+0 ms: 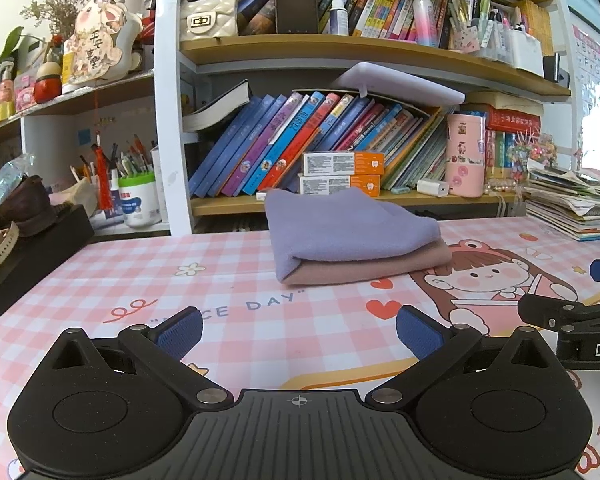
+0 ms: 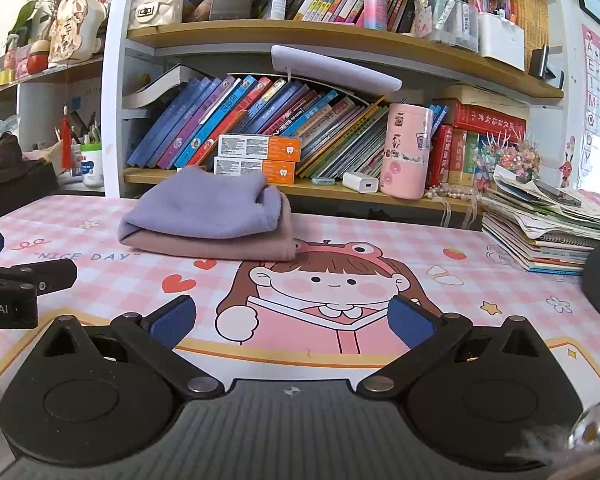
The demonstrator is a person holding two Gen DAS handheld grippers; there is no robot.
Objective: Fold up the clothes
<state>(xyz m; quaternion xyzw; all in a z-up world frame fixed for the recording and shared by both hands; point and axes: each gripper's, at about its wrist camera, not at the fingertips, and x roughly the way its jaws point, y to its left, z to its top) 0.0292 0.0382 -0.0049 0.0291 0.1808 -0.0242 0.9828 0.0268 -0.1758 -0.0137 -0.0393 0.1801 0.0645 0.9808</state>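
Observation:
Two folded cloths lie stacked at the far side of the pink checked desk mat point(image 1: 100, 280) point(image 2: 480, 280): a lavender cloth point(image 1: 348, 228) point(image 2: 204, 204) on top of a dusty pink cloth point(image 1: 364, 270) point(image 2: 220, 246). My left gripper point(image 1: 299, 334) is open with blue pads, low over the mat and well short of the stack, holding nothing. My right gripper point(image 2: 292, 322) is open too, over the cartoon girl print, with the stack ahead to its left. Each gripper shows at the edge of the other's view: the right one point(image 1: 572, 312), the left one point(image 2: 16, 280).
A crowded bookshelf point(image 1: 340, 200) runs right behind the stack, with two orange boxes point(image 1: 342, 174), a pink canister point(image 1: 465, 154) and a white charger point(image 1: 432, 188). A pile of booklets point(image 2: 548, 236) sits at the mat's right edge. A black box point(image 1: 28, 256) stands at the left.

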